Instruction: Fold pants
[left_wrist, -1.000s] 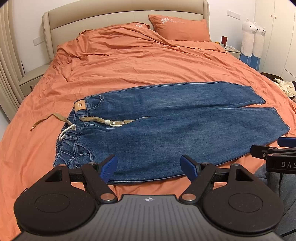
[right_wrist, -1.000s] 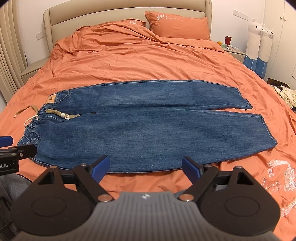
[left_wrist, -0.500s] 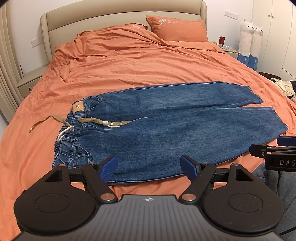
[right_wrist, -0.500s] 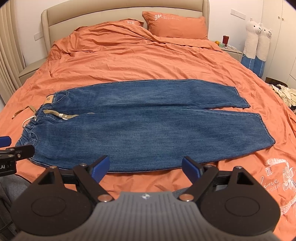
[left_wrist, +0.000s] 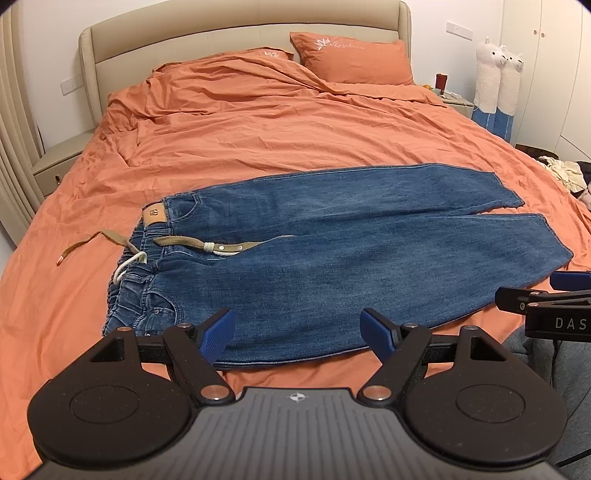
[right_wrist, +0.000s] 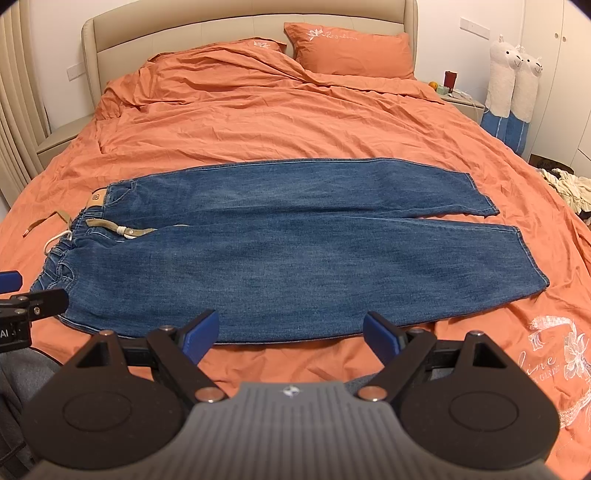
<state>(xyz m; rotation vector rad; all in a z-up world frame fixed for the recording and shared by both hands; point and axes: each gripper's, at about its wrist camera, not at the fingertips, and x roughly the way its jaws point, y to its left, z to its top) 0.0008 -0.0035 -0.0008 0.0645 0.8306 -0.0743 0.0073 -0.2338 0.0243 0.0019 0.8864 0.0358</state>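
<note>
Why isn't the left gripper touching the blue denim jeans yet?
Apart: in the left wrist view, the open left gripper hovers before the jeans.

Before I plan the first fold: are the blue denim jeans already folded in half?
No: the blue denim jeans lie spread flat on the orange bedsheet, both legs side by side.
</note>
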